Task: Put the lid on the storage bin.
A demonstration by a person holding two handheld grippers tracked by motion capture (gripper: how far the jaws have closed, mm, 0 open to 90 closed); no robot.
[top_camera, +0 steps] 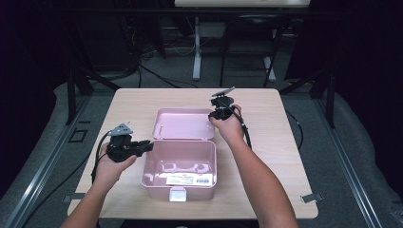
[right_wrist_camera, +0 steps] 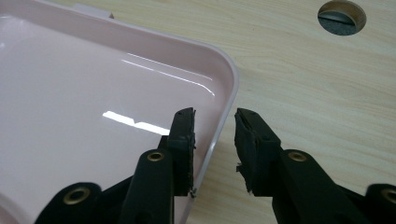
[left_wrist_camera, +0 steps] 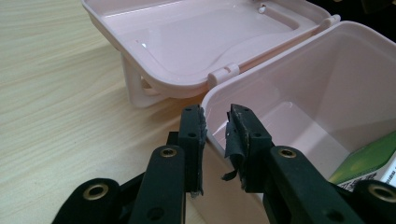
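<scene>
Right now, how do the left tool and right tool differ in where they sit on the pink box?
The left tool straddles the box body's left wall at its rim, one jaw outside and one inside; the right tool straddles the open lid's right edge.
The left tool sits near the person; the right tool is farther up the table.
Shared: on both, the jaws have a gap and are not visibly pressing the plastic.

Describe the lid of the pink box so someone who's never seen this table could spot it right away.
On the wooden table sits one open pink storage box. Its lid lies flung back flat behind the box, hinged to the rear wall, inner side up. Unlike the deep box, it is a shallow glossy tray, and the right tongs straddle its rounded corner rim.
</scene>
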